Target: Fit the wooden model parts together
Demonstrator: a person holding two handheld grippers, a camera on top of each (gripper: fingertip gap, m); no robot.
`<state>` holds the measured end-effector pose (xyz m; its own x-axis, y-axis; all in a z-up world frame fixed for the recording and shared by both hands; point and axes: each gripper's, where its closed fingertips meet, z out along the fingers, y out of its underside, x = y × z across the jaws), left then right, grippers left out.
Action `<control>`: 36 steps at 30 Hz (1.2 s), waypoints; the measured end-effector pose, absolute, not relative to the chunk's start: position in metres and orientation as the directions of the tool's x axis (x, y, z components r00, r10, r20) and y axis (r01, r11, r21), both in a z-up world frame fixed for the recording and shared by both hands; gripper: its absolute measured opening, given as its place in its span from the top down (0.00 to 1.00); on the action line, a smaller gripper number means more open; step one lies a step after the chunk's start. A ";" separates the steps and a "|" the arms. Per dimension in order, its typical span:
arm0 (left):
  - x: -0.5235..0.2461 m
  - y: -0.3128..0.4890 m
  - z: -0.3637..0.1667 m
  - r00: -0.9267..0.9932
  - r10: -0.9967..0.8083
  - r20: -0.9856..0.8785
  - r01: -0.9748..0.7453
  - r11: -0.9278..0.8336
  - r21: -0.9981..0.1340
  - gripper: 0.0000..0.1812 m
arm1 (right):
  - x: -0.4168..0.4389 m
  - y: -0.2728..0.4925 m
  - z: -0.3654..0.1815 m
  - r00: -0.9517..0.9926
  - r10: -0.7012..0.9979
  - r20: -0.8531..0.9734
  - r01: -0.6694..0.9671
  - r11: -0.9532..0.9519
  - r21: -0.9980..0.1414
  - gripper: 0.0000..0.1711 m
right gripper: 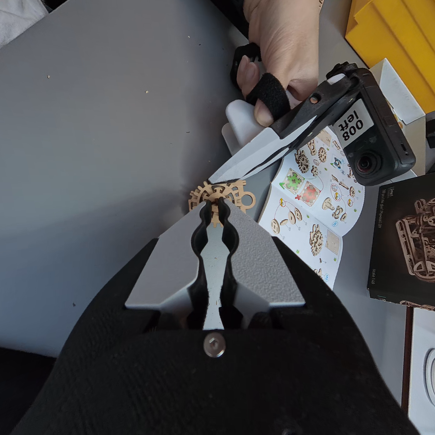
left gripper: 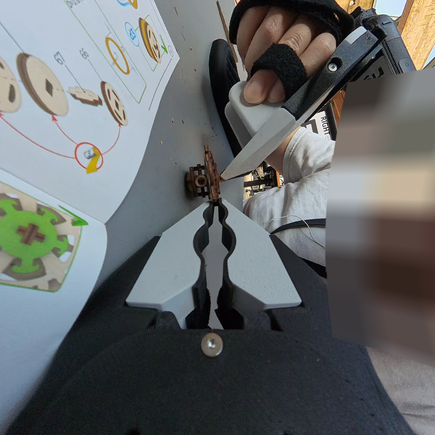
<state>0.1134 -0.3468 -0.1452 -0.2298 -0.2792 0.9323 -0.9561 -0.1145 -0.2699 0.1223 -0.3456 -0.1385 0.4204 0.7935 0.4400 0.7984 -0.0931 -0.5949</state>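
Observation:
A wooden gear assembly [left gripper: 211, 174] with a lattice hub [left gripper: 197, 181] is held above the grey table. In the right wrist view it shows face-on as a light gear plate [right gripper: 237, 188] with a ring lug. My left gripper [left gripper: 215, 203] is shut on the plate's lower edge; in the right wrist view it [right gripper: 211, 181] comes in from the upper right. My right gripper [right gripper: 214, 201] is shut on a small wooden peg [right gripper: 214, 199] at the gear's centre; in the left wrist view its tip [left gripper: 223, 177] meets the gear's face from the right.
An open instruction booklet [left gripper: 70, 98] lies on the grey table [right gripper: 94, 141], also in the right wrist view [right gripper: 306, 219]. A black kit box [right gripper: 404, 247] and yellow trays [right gripper: 388, 35] sit at the right. A black pad [left gripper: 221, 82] lies behind. Wood crumbs dot the table.

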 end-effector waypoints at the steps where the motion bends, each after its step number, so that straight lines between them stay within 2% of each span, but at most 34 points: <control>1: 0.113 -0.347 -0.145 -0.230 -0.279 0.932 -0.956 -0.115 -0.270 0.99 | 0.122 -0.345 -0.138 0.420 0.793 0.442 0.800 -0.092 -0.593 0.97; 21: 0.113 -0.347 -0.145 -0.231 -0.280 0.932 -0.955 -0.115 -0.272 0.99 | 0.123 -0.346 -0.139 0.432 0.787 0.439 0.798 -0.107 -0.593 0.97; 29: 0.112 -0.345 -0.145 -0.233 -0.298 0.926 -0.953 -0.118 -0.278 0.99 | 0.121 -0.344 -0.137 0.497 0.757 0.424 0.738 -0.112 -0.666 0.96; 33: 0.109 -0.334 -0.137 -0.228 -0.356 0.906 -0.950 -0.123 -0.287 0.90 | 0.122 -0.343 -0.136 0.552 0.742 0.381 0.687 -0.144 -0.713 0.96; 36: 0.100 -0.324 -0.120 -0.299 -0.414 0.860 -0.923 -0.103 -0.371 0.91 | 0.124 -0.341 -0.135 0.590 0.725 0.354 0.653 -0.171 -0.738 0.97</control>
<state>0.1005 -0.3242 -0.1201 -0.2989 -0.4144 0.8596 -0.9231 -0.1029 -0.3706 0.1242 -0.3409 -0.1351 0.5903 0.7252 0.3545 0.6530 -0.1709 -0.7378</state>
